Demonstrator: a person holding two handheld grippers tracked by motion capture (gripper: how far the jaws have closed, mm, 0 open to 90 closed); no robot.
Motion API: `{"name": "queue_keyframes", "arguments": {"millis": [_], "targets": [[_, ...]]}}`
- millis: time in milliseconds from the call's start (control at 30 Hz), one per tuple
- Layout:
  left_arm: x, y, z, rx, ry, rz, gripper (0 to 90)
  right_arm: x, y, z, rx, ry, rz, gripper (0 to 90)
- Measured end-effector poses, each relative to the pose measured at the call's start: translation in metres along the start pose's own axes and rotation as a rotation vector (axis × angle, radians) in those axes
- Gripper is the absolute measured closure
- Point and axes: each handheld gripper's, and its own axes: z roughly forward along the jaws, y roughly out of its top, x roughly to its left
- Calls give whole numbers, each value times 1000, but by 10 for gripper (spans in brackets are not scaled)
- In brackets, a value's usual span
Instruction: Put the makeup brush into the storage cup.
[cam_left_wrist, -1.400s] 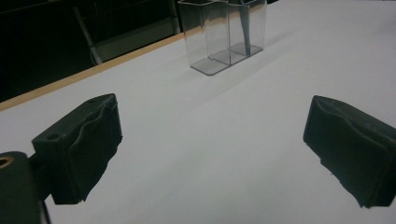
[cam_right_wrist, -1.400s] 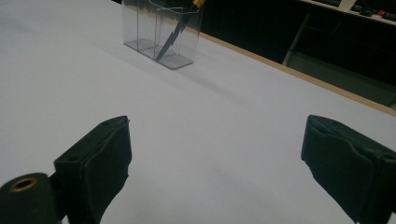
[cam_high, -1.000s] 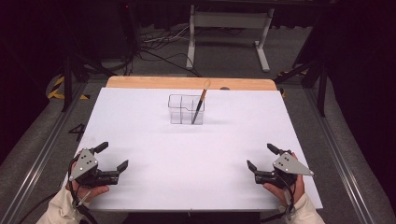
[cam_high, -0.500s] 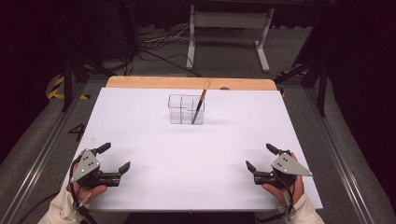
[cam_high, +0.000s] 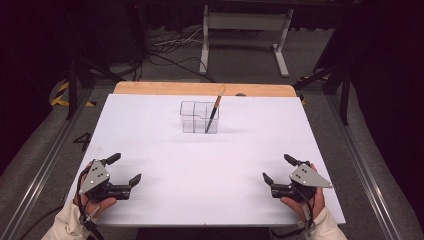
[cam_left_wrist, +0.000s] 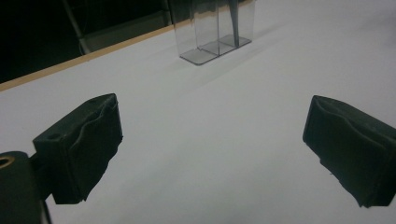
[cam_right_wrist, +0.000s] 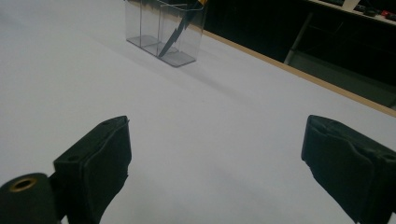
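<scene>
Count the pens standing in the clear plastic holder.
1. A dark pen with an orange top leans in the right compartment of the clear plastic holder near the table's far edge. None looks hidden.

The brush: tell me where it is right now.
In the high view, the brush stands tilted in the right compartment of the clear holder, at the table's far middle.

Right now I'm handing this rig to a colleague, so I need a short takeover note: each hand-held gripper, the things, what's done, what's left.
Left hand-held gripper: open, holding nothing, near the table's front left corner.
Right hand-held gripper: open, holding nothing, near the front right corner.
Clear holder: upright at the far middle of the table, out of both grippers' grasp.
Brush: stands tilted in the holder's right compartment, tip up.
Done: nothing is gripped.
Left: probably reaching for the brush or holder.
</scene>
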Motion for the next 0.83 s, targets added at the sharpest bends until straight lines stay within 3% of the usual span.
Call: {"name": "queue_keyframes", "arguments": {"millis": [500, 833], "targets": [[0, 0, 1, 5, 10, 4, 54, -1, 0, -1, 5, -10, -8, 92], [1, 1, 3, 6, 15, 6, 54, -5, -2, -2, -5, -20, 17, 94]]}}
